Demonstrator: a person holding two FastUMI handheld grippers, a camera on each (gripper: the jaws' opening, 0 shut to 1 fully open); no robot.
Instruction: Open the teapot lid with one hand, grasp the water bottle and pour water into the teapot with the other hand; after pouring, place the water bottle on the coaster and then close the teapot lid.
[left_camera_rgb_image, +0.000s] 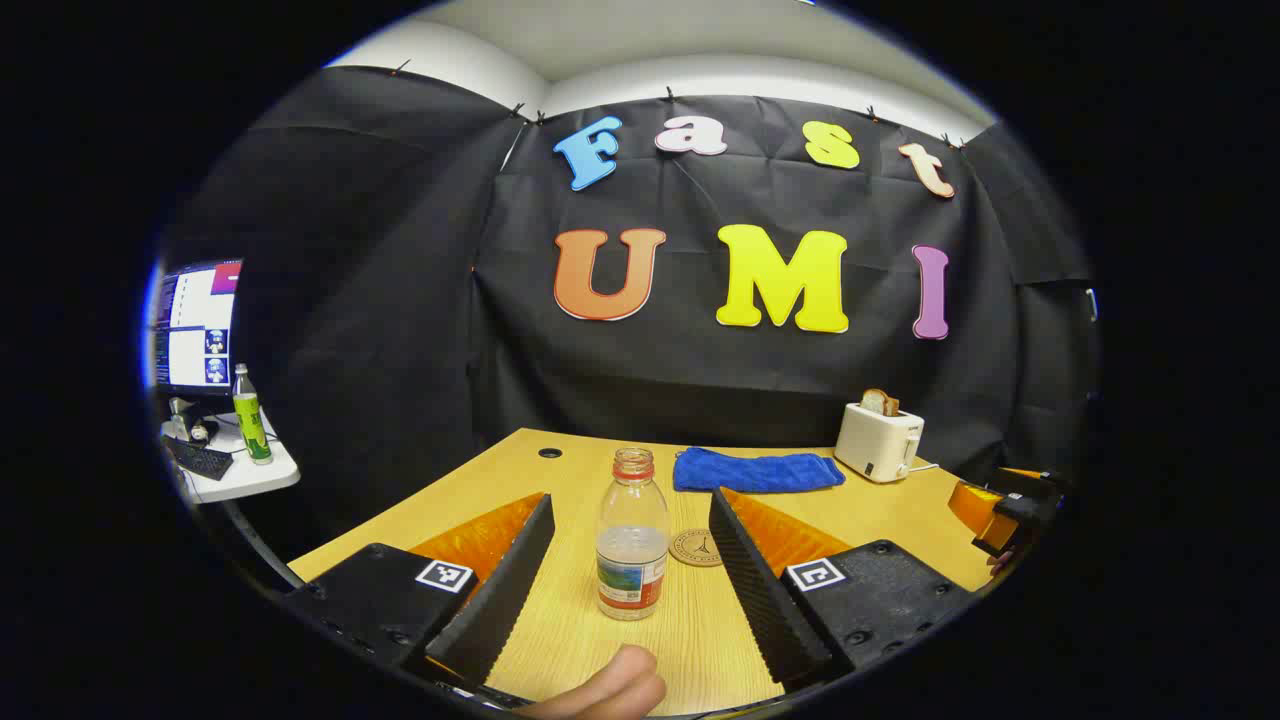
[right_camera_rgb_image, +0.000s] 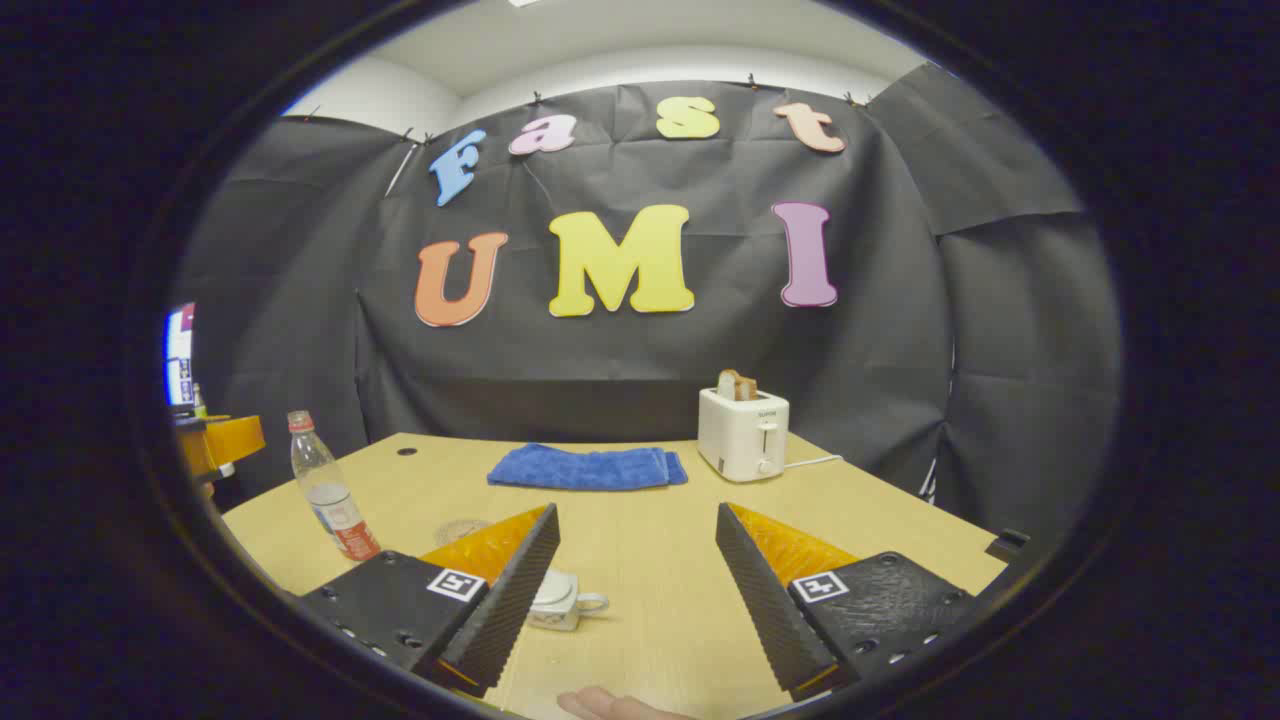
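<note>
My left gripper stands wide open with nothing held; the water bottle stands upright directly ahead, between its fingers but touching neither. It is uncapped and roughly half full. The coaster lies just beyond the bottle, toward my right finger. My right gripper is likewise spread and empty. The teapot sits low ahead, partly hidden behind its left finger; I cannot tell whether the lid is on. Risks as I judge them: an off-centre closure could tip the open bottle and spill it; a hard squeeze could force water out.
</note>
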